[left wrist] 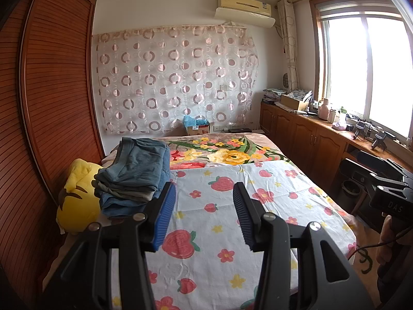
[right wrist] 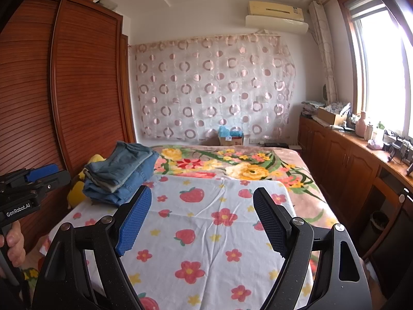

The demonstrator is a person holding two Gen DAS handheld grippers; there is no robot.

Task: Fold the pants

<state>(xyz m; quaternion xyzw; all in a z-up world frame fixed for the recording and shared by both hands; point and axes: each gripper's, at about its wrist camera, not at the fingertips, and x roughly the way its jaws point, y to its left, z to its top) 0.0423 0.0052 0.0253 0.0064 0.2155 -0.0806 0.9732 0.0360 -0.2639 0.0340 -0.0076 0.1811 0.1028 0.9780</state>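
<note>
Left wrist view: both my tongs hang above the strawberry sheet, the left gripper and the right gripper each spread wide with nothing between the pads. The pants lie in a folded stack at the sheet's far left corner, several denim and grey pieces piled, the top one sitting a bit askew. No loose pair lies on the sheet. That fits a pile I have just finished as well as one waiting to be taken apart and redone, so I judge no further. Any grip on that stack should take one layer by its edge, so the rest stay put. A yellow plush presses against the stack's left side, and the wardrobe crowds close beyond it.
</note>
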